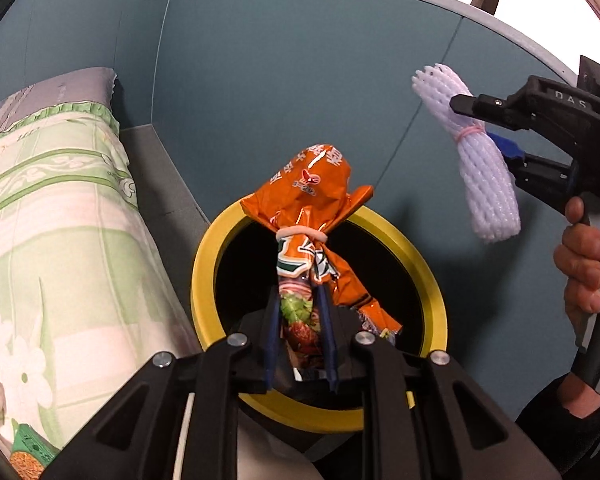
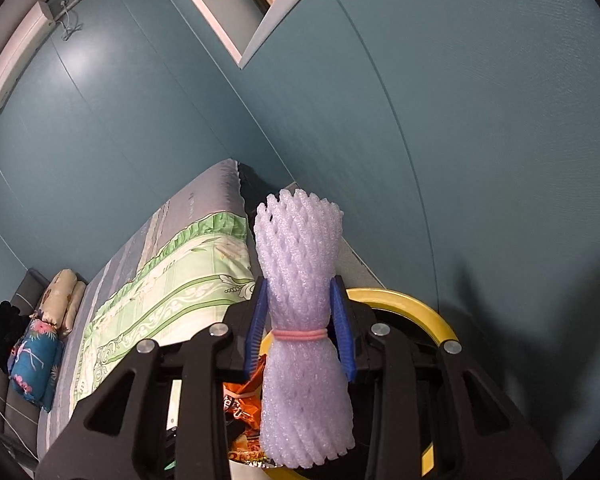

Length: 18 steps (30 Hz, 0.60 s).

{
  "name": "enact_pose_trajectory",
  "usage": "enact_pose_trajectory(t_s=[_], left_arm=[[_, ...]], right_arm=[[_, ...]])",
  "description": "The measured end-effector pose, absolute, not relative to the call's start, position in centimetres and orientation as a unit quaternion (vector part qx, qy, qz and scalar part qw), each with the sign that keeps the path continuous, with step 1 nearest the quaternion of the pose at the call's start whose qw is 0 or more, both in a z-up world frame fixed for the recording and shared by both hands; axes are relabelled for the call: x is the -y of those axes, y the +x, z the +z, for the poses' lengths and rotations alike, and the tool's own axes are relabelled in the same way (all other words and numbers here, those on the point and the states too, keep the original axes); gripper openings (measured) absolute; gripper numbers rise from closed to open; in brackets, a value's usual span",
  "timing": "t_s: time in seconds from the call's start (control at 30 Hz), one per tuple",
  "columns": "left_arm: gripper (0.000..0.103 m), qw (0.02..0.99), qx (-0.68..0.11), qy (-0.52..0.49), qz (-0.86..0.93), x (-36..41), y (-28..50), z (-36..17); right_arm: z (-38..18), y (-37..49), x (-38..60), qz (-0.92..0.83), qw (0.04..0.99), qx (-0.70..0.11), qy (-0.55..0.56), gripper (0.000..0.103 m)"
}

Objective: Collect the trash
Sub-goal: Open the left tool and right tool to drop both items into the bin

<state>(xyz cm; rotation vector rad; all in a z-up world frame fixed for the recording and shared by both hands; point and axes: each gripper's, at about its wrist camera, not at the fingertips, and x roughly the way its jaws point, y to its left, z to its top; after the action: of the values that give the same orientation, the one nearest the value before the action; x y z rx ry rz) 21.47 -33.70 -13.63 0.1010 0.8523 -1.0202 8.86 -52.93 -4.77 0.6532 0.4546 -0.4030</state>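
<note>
snack wrapper [image 1: 312, 216] clamped in left hand-held gripper [image 1: 300, 320] over yellow bin [image 1: 204, 264]; right hand-held gripper [image 2: 300, 320] grasps foam net [image 2: 300, 264]

Bed [image 2: 204, 200] under a grey sheet, set along the blue-green wall. Carries a green-and-white floral quilt [image 1: 60, 220], spread over most of its length, frilled edge toward the far end. At the other end, seen from the right wrist: a beige rolled pillow [image 2: 66, 296], just beside it a blue flowered cushion [image 2: 36, 364], and a black cloth [image 2: 6, 332]. Near the quilt's close edge, a green-and-orange packet [image 1: 28, 454]. Just beside the bed stands a yellow-rimmed bin [image 1: 204, 264]; footing hidden.
</note>
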Motion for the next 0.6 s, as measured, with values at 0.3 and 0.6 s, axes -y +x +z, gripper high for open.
enact_pose_trajectory(t_s=[0.3,0.6], left_arm=[[0.061,0.802,-0.383,0.022,-0.458,32.0,21.9,-12.9],[0.080,0.851,-0.326,0.006,-0.412,26.4,22.0,-9.4]], right_arm=[[-4.3,8.5,52.8,-0.194,0.898,-0.199,0.341,0.059],[-1.6,6.9,50.3,-0.154,0.923,-0.144,0.322,0.060]])
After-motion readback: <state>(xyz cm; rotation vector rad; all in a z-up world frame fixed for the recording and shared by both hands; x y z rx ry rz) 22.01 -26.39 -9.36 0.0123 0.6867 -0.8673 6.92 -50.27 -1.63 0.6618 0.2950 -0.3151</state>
